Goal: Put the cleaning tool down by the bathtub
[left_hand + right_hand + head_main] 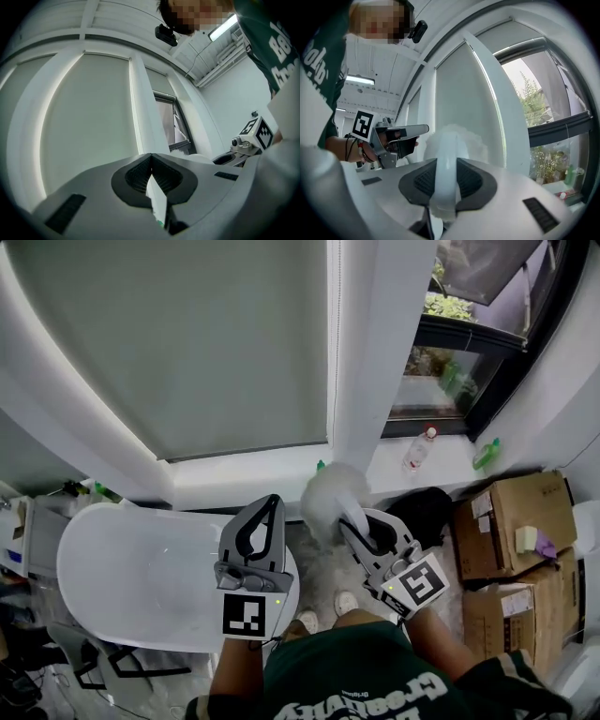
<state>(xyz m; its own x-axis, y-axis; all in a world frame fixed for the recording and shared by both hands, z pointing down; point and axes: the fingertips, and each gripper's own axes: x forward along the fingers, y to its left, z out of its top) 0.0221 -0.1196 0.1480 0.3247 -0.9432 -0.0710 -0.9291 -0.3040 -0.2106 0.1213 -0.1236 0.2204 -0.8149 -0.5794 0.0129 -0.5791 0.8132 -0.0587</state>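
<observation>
Far left in the head view is the white bathtub (112, 559), with its rounded end sitting right under the left gripper (269, 502). That gripper's jaws are closed tip to tip with nothing in them, so it's basically a passenger here. It hangs over the tub's near edge, and it probably wants to stay off to that side so it doesn't get in the way of the set-down.

Next over is the cleaning tool (330, 493), a white fluffy-headed thing up in the air in front of the window ledge (281, 467), nowhere near the floor. The right gripper (354, 526) has it clamped by the white handle (445, 180). The right gripper view shows the pads pressed on both sides of it and the puffy head sticking out past the tips.

So the step looks like carry-and-lower, and it's barely underway. The likely landing spot is the strip of floor (323, 570) just right of the tub. The person should bring it down slowly, let the head or handle actually rest on something, and only then open the jaws. Dropping it from up there would probably make it bounce or roll.

Further right on the ledge are a clear bottle (419, 448) and a green bottle (486, 454), with cardboard boxes (511, 521) below. A wide swing of the fluffy end that way could clip them.
</observation>
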